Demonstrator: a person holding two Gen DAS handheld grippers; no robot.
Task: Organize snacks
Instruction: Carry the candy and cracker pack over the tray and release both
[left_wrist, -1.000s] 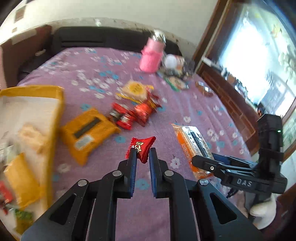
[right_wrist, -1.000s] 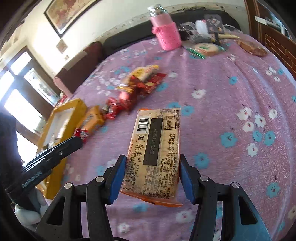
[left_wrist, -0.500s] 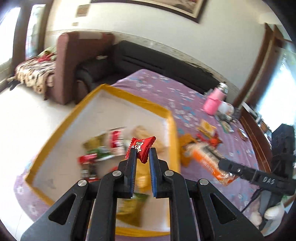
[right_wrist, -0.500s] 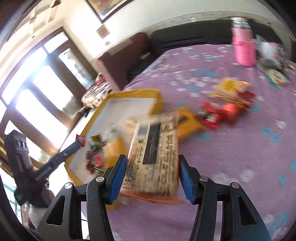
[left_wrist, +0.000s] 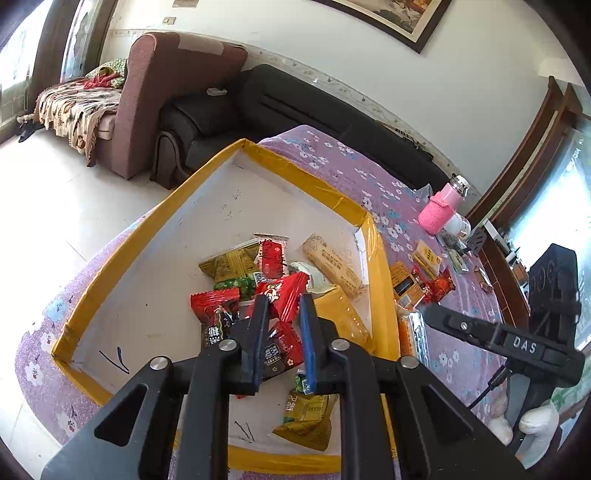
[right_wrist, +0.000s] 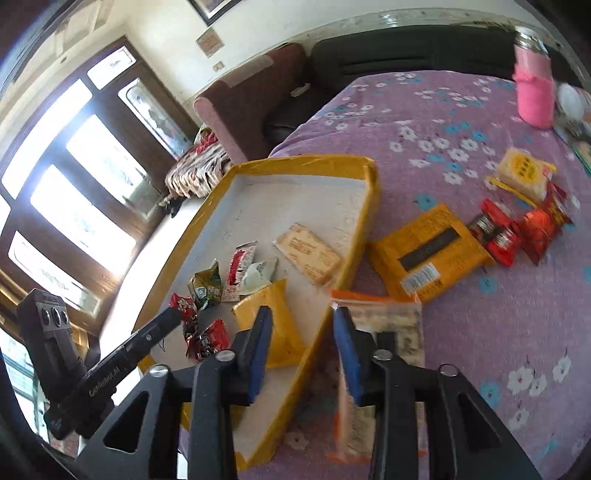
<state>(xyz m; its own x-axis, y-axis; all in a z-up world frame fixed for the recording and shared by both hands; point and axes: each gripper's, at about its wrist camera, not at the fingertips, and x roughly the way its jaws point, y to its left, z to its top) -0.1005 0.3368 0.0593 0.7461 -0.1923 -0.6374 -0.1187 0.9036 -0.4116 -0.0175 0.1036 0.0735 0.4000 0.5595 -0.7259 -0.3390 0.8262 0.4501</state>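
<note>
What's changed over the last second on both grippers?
Both swung left to the tray. The right gripper let go of the cracker pack, which now lies blurred just outside the tray's edge. The left gripper still pinches the red candy, now over the tray.

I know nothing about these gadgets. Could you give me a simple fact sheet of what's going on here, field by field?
Surface: purple flowered cloth
Container: yellow-rimmed tray, several snack packets inside
Left hand-held gripper: over the tray, shut on a red candy packet
Right hand-held gripper: open, nothing between its fingers, by the tray's edge
Cracker packet: blurred, on the outer side of the tray's rim
Loose on the cloth: yellow packet, small red packets
Also there: pink bottle
</note>
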